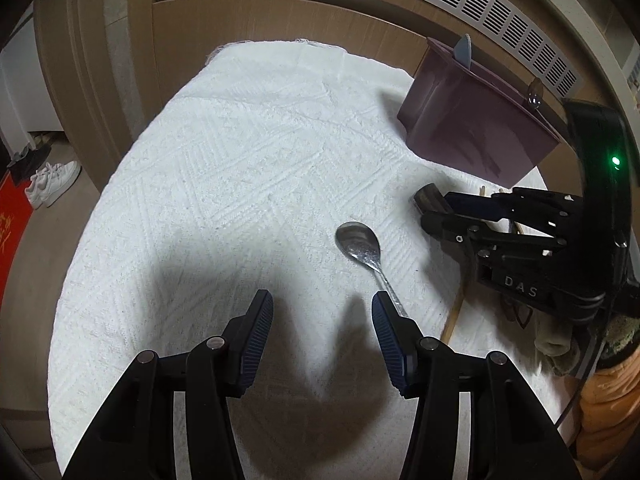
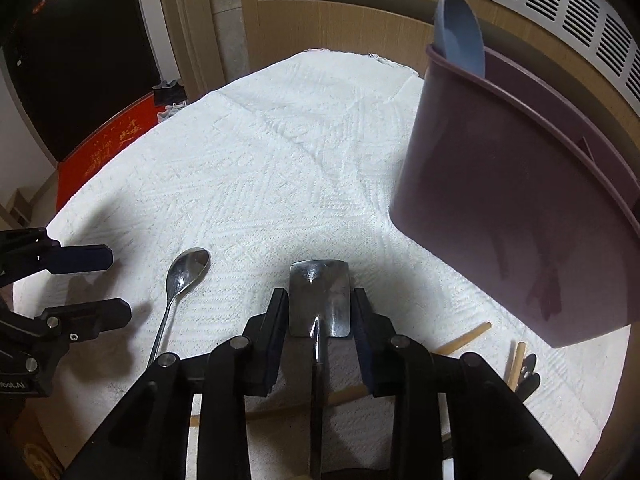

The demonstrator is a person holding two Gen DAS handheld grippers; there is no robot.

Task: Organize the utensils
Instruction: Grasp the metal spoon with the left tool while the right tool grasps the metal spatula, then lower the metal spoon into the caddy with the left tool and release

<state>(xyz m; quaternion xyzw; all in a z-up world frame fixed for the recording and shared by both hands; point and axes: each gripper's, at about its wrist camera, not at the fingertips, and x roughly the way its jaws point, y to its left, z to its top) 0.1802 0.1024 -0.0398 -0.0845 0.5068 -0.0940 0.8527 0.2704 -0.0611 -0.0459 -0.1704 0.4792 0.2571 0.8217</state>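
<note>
Spoon (image 1: 359, 245) handle behind left gripper (image 1: 322, 314)

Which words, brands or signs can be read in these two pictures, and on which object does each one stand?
"DAS": in pale letters on the black body of the right gripper, seen from the left wrist camera.
"dbot.AI": on the body of the left gripper, cut off by the picture's left edge, so the word is incomplete.
Gold characters on the red floor mat: too blurred to read.
The purple utensil holder shows no text.
</note>
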